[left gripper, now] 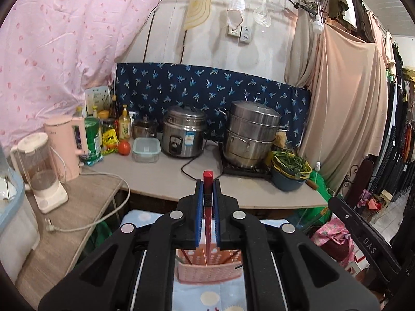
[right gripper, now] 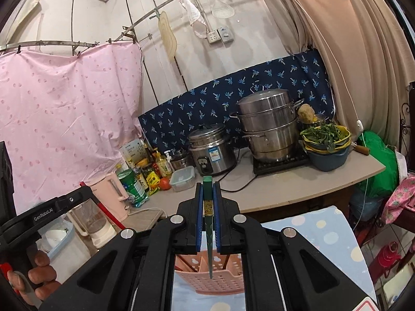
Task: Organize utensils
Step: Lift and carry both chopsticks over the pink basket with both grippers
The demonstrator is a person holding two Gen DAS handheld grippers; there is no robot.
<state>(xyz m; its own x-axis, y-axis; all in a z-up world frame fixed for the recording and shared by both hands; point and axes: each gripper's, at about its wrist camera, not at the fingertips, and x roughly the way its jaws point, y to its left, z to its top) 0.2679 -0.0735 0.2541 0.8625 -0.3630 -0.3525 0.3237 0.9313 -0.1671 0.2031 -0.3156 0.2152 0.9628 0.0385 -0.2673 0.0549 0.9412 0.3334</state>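
Observation:
My left gripper is shut on a red chopstick held upright; its lower end points down into a pink perforated utensil basket below the fingers. My right gripper is shut on a green chopstick, also upright, with its tip hanging over the same pink basket. Dark chopsticks lean inside the basket. The left gripper and the hand holding it show at the left of the right wrist view. The right gripper's body shows at the right edge of the left wrist view.
The basket stands on a blue cloth with pastel dots. Behind is a counter with a rice cooker, a stacked steel steamer, a bowl of greens, bottles, a pink kettle and a blender.

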